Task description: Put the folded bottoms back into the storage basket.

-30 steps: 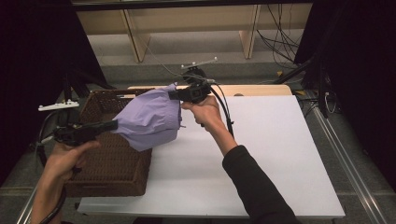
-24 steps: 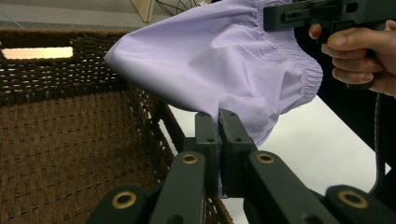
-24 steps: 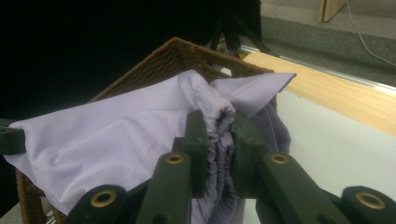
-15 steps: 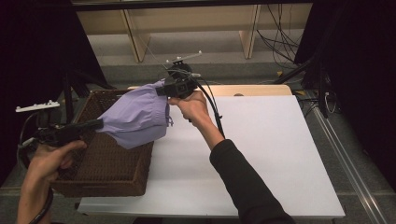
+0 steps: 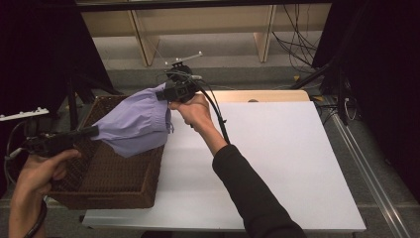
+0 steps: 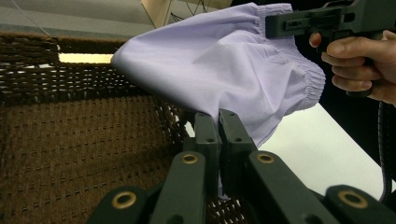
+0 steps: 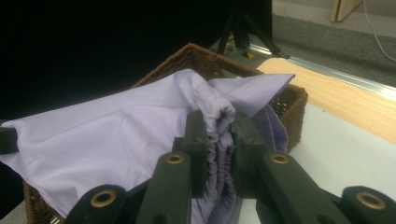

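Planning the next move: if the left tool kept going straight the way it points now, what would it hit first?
Probably the right tool and the hand holding it. The left tool, shut on the cloth, points along the stretched fabric toward them, above the basket. Depth is unclear, so it might pass just below them.

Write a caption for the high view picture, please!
Two grippers, left and right, hold purple cloth over a basket.

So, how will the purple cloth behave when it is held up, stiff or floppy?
Probably floppy: the purple cloth sags between the left gripper and the right gripper over the basket. It seems light, since it hangs from two small pinches. The gathered elastic edge bunches up, likely giving a firmer hold.
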Available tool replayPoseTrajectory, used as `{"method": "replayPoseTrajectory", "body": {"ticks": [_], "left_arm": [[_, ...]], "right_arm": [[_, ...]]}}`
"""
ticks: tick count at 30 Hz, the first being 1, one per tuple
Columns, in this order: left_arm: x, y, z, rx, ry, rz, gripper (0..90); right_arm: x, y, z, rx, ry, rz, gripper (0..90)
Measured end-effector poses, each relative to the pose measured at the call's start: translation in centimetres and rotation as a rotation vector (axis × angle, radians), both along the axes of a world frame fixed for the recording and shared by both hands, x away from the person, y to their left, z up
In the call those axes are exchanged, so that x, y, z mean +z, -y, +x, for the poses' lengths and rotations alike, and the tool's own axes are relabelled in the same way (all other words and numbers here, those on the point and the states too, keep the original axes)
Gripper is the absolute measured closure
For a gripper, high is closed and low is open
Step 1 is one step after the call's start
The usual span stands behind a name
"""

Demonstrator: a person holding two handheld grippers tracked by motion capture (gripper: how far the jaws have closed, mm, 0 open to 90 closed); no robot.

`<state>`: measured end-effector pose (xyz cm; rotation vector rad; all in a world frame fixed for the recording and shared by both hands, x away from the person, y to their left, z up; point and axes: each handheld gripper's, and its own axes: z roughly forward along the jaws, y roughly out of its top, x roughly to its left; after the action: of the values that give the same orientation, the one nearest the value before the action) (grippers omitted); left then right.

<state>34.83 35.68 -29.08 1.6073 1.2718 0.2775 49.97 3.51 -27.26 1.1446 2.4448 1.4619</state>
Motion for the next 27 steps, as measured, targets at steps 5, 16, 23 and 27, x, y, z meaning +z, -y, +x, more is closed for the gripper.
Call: {"method": "replayPoseTrajectory", "body": {"ticks": [5, 16, 23, 27], "left_arm": [[0.0, -0.9, -0.2, 0.013, 0.0, -0.006, 87.5], [-0.4, -2.2, -0.3, 0.031, -0.012, -0.008, 87.5], [-0.6, -3.2, -0.4, 0.048, -0.018, -0.011, 87.5], [-0.6, -3.5, -0.5, 0.055, -0.019, -0.007, 87.5]], "right_arm": [[0.1, -0.9, 0.0, 0.006, -0.001, 0.004, 79.6], [-0.1, -2.5, 0.2, 0.015, 0.001, -0.004, 79.6], [-0.2, -3.4, 0.1, 0.022, 0.002, 0.0, 79.5], [-0.3, -3.7, 0.1, 0.025, 0.001, -0.004, 79.5]]}}
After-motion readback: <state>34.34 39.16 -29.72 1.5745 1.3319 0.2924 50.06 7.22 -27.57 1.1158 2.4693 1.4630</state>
